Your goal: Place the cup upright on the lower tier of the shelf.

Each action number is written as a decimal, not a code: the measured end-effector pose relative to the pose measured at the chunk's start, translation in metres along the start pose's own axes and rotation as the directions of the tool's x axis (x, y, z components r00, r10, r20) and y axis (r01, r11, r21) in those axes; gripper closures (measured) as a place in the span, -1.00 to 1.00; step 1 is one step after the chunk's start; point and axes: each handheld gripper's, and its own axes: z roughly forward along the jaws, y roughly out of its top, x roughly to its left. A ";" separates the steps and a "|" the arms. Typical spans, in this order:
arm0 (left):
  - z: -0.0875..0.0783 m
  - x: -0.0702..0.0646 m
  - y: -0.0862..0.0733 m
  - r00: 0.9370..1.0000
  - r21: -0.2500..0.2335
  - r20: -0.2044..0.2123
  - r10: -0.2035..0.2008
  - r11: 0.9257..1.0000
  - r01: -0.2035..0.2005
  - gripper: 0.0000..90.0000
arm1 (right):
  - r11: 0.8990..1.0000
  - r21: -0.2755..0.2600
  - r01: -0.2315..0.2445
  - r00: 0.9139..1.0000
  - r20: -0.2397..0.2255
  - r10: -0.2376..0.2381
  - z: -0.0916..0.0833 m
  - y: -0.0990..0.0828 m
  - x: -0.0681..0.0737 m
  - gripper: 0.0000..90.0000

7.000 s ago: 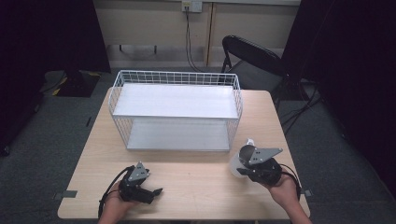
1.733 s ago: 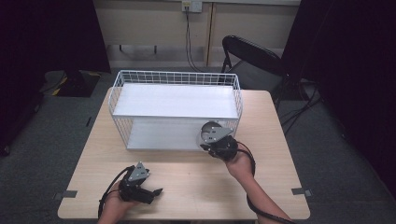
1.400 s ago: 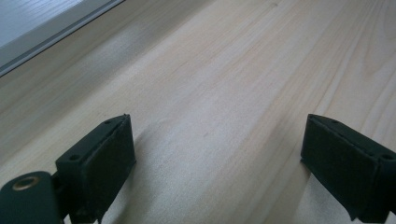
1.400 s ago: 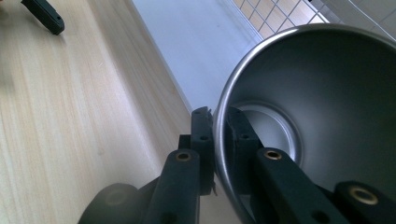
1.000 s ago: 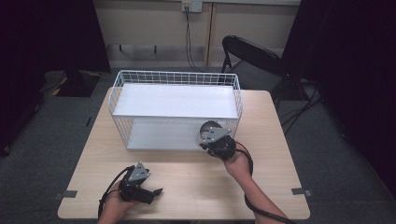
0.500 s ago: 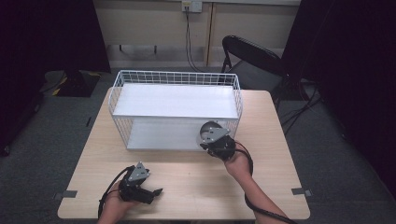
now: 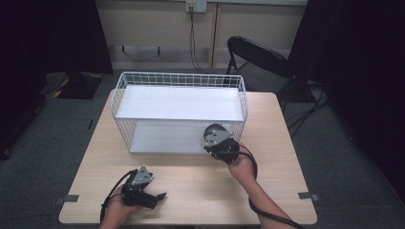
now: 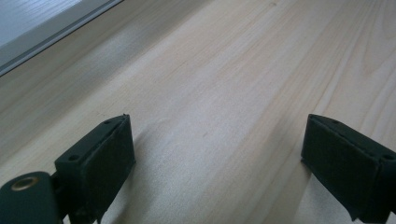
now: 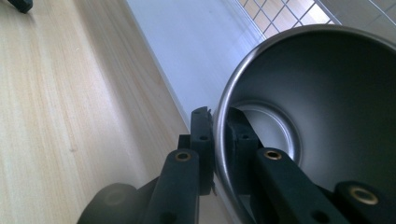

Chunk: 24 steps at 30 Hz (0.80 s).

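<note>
The right gripper (image 9: 219, 140) pinches a shiny steel cup's (image 9: 322, 107) rim at the white wire rack's (image 7: 179, 102) lower shelf, centre frame, seemingly unreleased; left gripper (image 8: 219, 154) fingers wide, empty, on the pale wooden bench (image 7: 200, 186).

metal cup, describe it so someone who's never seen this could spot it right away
Start at the white wire rack on the wooden table. At its lower shelf's front right corner, the right gripper pinches the metal cup by its rim. It is the one shiny, round, hollow thing here.

Wire shelf rack (image 7: 179, 102) on wooden table (image 7: 200, 191)
</note>
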 end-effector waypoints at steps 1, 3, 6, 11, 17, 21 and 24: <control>0.000 0.000 0.000 1.000 0.000 0.001 0.000 1.000 0.000 -0.80 | 1.000 0.002 0.001 1.000 0.002 -0.001 0.001 0.000 0.000 0.85; 0.000 0.000 0.000 1.000 0.000 0.000 0.000 1.000 0.000 -0.80 | 1.000 0.008 0.004 1.000 0.002 -0.004 0.002 0.000 0.000 0.85; 0.000 0.000 0.000 1.000 -0.001 0.001 0.000 1.000 0.000 -0.80 | 1.000 0.010 0.008 1.000 0.008 -0.008 0.003 -0.001 -0.001 0.85; 0.000 0.000 0.000 1.000 -0.001 0.002 0.000 1.000 0.000 -0.80 | 1.000 0.008 0.007 1.000 0.013 -0.007 0.003 -0.002 -0.002 0.85; 0.000 0.000 0.000 1.000 0.000 0.001 0.001 1.000 -0.001 -0.80 | 1.000 0.002 0.004 1.000 0.020 -0.004 0.004 -0.002 -0.001 0.84; 0.000 0.000 0.000 1.000 -0.001 0.002 0.001 1.000 -0.001 -0.80 | 1.000 0.004 0.013 1.000 0.024 -0.013 0.004 -0.001 -0.001 0.83; 0.000 0.000 0.000 1.000 0.000 0.004 -0.002 1.000 0.003 -0.80 | 1.000 0.005 0.013 0.999 0.033 -0.013 0.004 0.000 0.000 0.81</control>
